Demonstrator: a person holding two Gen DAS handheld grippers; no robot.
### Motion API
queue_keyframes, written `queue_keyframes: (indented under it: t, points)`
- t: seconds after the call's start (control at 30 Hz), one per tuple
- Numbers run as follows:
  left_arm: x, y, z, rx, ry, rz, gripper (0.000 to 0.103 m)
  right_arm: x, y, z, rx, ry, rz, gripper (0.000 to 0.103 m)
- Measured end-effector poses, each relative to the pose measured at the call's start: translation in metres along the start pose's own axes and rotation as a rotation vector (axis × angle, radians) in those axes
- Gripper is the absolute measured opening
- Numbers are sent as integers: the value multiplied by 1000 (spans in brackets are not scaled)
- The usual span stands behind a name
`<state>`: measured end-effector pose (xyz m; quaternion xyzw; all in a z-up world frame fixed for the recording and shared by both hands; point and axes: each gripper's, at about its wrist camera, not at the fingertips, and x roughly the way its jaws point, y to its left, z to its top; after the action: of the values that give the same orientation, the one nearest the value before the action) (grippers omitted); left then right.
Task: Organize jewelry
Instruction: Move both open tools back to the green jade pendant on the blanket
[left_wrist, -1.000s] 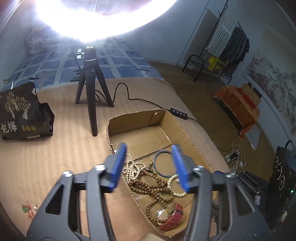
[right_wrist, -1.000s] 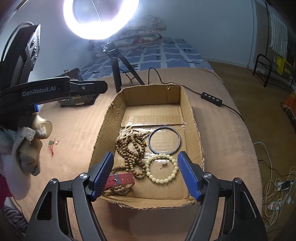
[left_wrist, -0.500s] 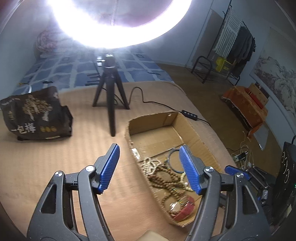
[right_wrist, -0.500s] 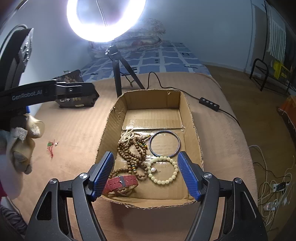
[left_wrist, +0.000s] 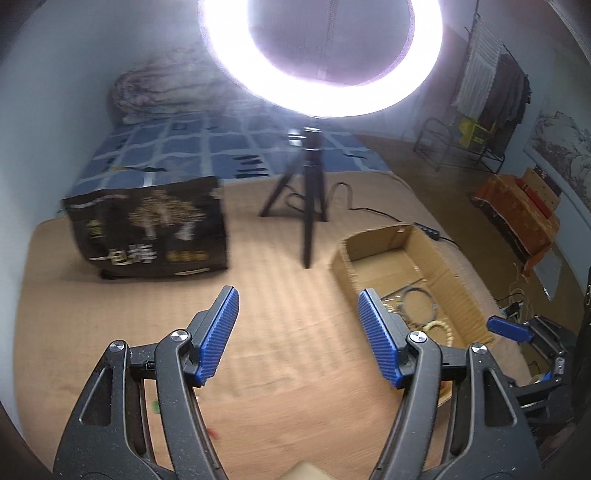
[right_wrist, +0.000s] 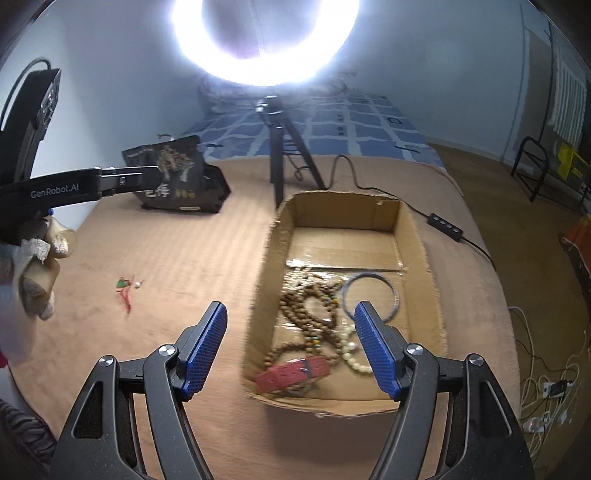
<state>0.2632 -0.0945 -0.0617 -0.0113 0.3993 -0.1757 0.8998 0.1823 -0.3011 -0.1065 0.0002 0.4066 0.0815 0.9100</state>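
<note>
Jewelry (right_wrist: 314, 328) lies heaped in the cardboard box (right_wrist: 417, 236) on the right, while the left gripper (left_wrist: 297, 332), jaws just spread wider and empty, has swung left off it toward the small red-green trinket (right_wrist: 125, 290); right gripper (right_wrist: 290, 343) hovers spread, empty.

A lit ring light (left_wrist: 321, 55) is carried on a black tripod (left_wrist: 308, 195) standing on the tan mat (left_wrist: 277, 354); its cable with an inline control (right_wrist: 445, 223) is seen trailing across the mat. A black printed bag (left_wrist: 151, 229) is set to the left of the tripod. Behind them a blue checked cover (right_wrist: 354, 122) is spread. At the right a clothes rack (left_wrist: 487, 96) and an orange-draped low stand (left_wrist: 517, 218) are seen
</note>
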Motion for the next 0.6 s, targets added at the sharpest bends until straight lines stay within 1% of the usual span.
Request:
queue_keyframes:
  t: [0.17, 0.3, 0.37, 0.47, 0.6]
  points:
    - [-18, 39, -11, -11, -24, 58, 69, 3, 25, 3, -24, -11, 40, 71]
    - [-31, 74, -25, -19, -26, 102, 69, 8, 47, 4, -54, -22, 62, 71]
    - [-35, 90, -32, -29, -12, 115, 69, 10, 56, 3, -62, -27, 77, 71]
    - [-38, 110, -44, -39, 7, 127, 69, 18, 71, 2, -79, -11, 105, 71]
    - [-38, 129, -64, -43, 31, 123, 69, 27, 92, -1, -118, 20, 131, 71]
